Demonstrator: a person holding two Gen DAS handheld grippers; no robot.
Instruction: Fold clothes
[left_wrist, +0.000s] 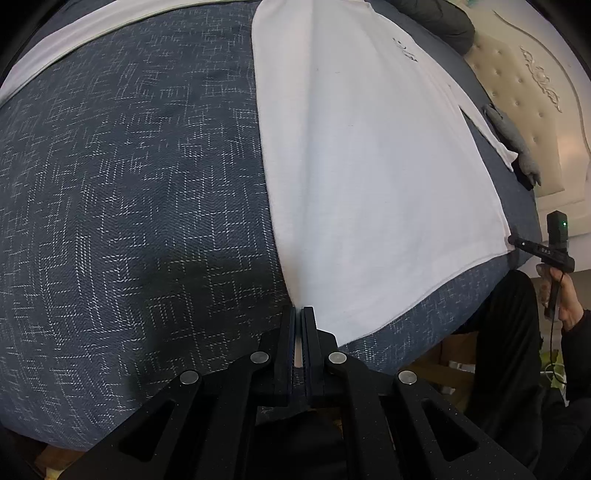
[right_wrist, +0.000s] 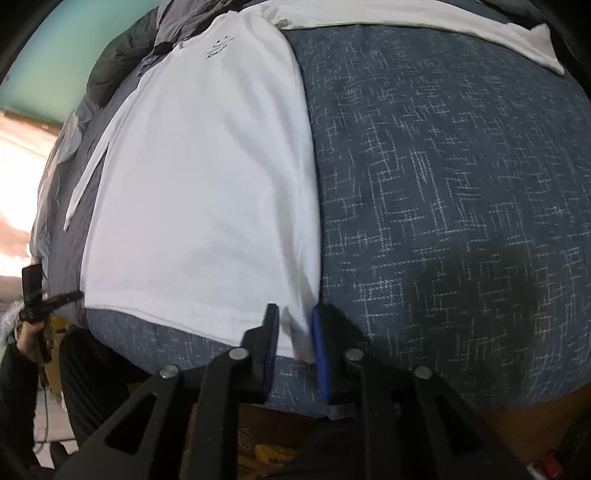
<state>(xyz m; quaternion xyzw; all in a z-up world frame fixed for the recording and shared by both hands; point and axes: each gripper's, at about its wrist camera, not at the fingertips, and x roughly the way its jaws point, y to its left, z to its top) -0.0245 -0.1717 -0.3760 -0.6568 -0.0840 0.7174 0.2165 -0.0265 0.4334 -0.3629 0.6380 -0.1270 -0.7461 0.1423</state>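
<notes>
**At the hem corners: one pinch made, one being set**

Between the pads of the left gripper a sliver of white cloth is showing. Its jaws are pressing together on the near corner of the white shirt, right where the hem is meeting the long side edge. The right gripper is standing with its jaws apart, straddling the hem corner on its own side. The cloth is lying loose between the blue pads, with nothing gripping it.

Ahead of both grippers the shirt is lying flat and front up on the blue patterned bedspread. Its small print is sitting at the far end, by the collar. In the right wrist view a sleeve is trailing along the far side edge. Beyond the shirt, another white cloth is lying across the bedspread.

To my eye a grasp on both hem corners is being prepared, likely for a fold toward the collar. Doing it well is calling for:

- **Closing depth:** the right jaws should be closing with both layers deep between the pads, not on the bare tip of the corner.
- **Bedspread:** it should be staying out of the bite.
- **Lift:** any lift should be going level and together, keeping the hem taut between the two grips so the body is not creasing
</notes>
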